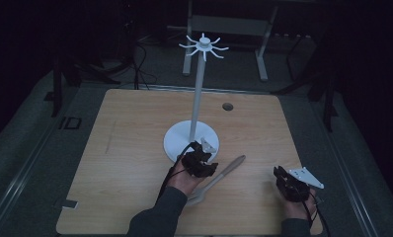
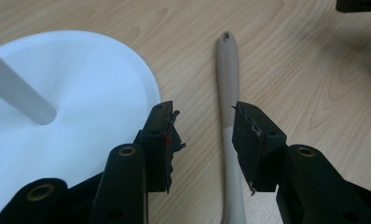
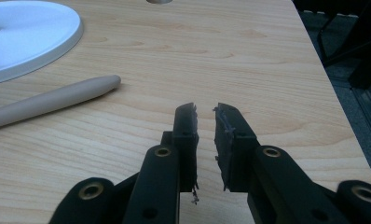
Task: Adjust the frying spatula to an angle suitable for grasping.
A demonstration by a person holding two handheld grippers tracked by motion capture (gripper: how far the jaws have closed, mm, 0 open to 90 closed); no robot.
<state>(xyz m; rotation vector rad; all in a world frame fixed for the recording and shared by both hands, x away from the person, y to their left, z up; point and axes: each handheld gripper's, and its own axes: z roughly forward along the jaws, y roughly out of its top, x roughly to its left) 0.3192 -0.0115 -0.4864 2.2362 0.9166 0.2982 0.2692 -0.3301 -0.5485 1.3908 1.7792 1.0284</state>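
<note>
Spoon (image 2: 229,140) bowl — off the bottom edge

Beige spoon (image 2: 229,93), long slim handle w/ small hanging hole at the far end, lies flat on the wooden tabletop (image 1: 135,148). From above it runs diagonal: handle tip up-right, bowl end down-left near the front edge, partly hidden under the left hand. It sits just beside the white round stand base (image 2: 81,93), not touching it. In the left gripper view the handle passes between the two black jaws, closer to the right-hand one; contact can't be told. In the right gripper view the rounded handle end (image 3: 88,88) lies off to the left.
</note>
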